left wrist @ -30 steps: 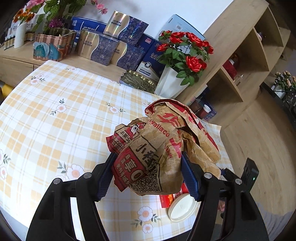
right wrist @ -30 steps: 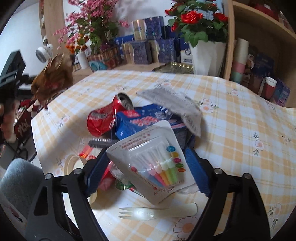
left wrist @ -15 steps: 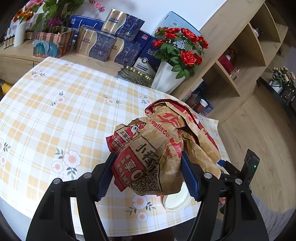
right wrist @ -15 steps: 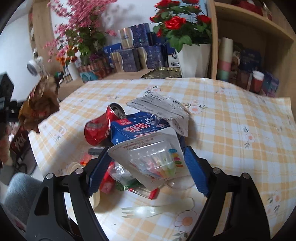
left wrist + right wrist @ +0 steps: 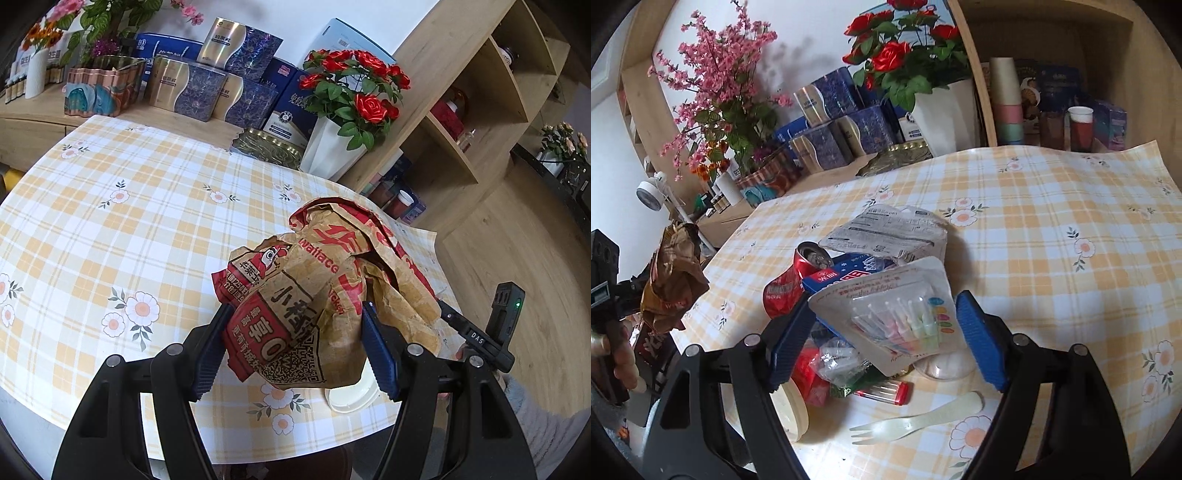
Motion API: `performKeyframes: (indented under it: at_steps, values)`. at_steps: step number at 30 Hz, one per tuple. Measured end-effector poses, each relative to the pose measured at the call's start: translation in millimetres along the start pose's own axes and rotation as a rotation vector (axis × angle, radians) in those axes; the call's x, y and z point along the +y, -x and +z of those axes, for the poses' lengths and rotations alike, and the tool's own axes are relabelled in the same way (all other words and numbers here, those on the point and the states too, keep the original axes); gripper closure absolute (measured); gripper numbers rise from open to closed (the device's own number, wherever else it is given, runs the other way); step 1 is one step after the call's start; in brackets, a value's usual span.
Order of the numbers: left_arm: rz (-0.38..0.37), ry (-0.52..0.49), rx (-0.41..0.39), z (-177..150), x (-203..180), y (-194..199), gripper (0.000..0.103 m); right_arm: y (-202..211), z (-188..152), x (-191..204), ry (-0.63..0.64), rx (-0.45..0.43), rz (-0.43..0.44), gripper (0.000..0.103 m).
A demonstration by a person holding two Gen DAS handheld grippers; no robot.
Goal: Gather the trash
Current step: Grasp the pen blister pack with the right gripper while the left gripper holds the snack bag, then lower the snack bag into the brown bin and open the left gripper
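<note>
My left gripper [image 5: 295, 310] is shut on a crumpled brown and red paper bag [image 5: 332, 280], held in the air over the near edge of the table. In the right wrist view the same bag [image 5: 672, 280] hangs at the far left, beyond the table's edge. My right gripper [image 5: 884, 301] is shut on a clear blister pack of coloured candles [image 5: 897, 325], tilted just above a trash pile. The pile holds a crushed red can [image 5: 783, 288], a blue packet [image 5: 834, 275], a grey packet [image 5: 886, 232] and a red-capped tube [image 5: 886, 391].
A plastic fork [image 5: 916, 417] and a white lid [image 5: 796, 406] lie near the table's front edge. The checked tablecloth [image 5: 110, 229] stretches back to gift boxes [image 5: 199, 92], a white vase of red roses [image 5: 332, 147] and wooden shelves [image 5: 461, 122]. A person's hand [image 5: 620, 354] shows at the left.
The left gripper drew back with the bag, and the table's near edge is now below it. The right gripper rolled and rose slightly, and the blister pack tilted with it.
</note>
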State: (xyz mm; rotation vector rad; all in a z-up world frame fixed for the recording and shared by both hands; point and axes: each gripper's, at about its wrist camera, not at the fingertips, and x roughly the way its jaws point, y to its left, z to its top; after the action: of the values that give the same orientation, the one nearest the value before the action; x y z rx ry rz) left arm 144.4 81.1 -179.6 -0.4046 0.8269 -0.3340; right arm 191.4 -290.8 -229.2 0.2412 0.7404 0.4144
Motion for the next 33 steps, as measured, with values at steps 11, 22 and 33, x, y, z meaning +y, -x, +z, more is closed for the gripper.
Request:
performKeyframes:
  at_steps: [11, 22, 33]
  values:
    - [-0.017, -0.029, 0.003, -18.2, -16.1, 18.7, 0.037, 36.4, -5.2, 9.8, -0.006, -0.05, -0.002, 0.026]
    - [-0.025, -0.106, 0.029, -71.0, -37.2, 53.3, 0.037, 84.7, -27.6, 51.6, 0.04, -0.086, 0.028, 0.026]
    - [-0.016, -0.206, 0.164, -147.2, -39.5, 49.4, 0.037, 125.5, -84.8, 94.1, 0.06, -0.081, 0.067, 0.026]
